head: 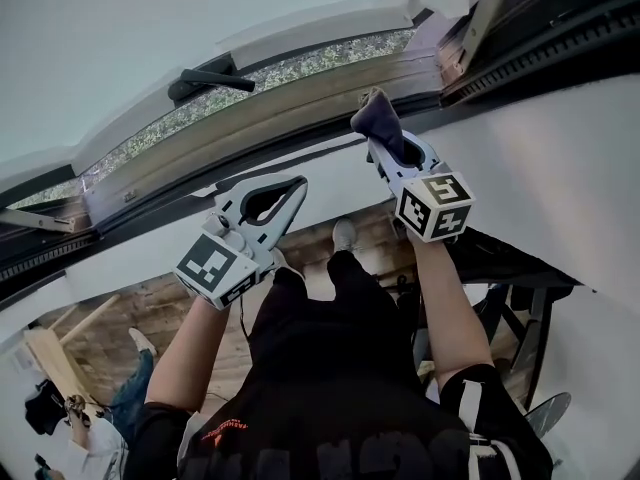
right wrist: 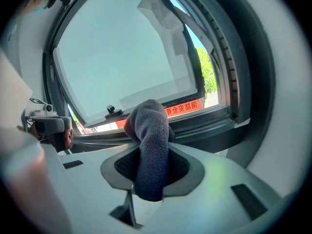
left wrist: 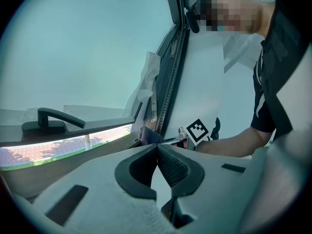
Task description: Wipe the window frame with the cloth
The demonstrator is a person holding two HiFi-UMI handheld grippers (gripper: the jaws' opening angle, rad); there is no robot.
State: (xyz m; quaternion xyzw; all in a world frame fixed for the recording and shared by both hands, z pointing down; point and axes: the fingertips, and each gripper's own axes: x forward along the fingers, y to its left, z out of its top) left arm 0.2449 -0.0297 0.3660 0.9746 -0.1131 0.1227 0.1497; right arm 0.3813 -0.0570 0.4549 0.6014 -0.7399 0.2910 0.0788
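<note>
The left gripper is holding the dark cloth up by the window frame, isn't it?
No, it is the right gripper that holds the dark cloth up by the window frame. The right gripper view shows the cloth pinched between its fingers. The left gripper is shut on nothing.

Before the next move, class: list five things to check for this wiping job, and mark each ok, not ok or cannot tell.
1. Cloth clamped in right gripper: ok.
2. Cloth sticks out past the jaws: ok.
3. Cloth touching frame: cannot tell.
4. Left gripper shut, empty, apart from cloth: ok.
5. Handle apart from cloth: ok.
</note>
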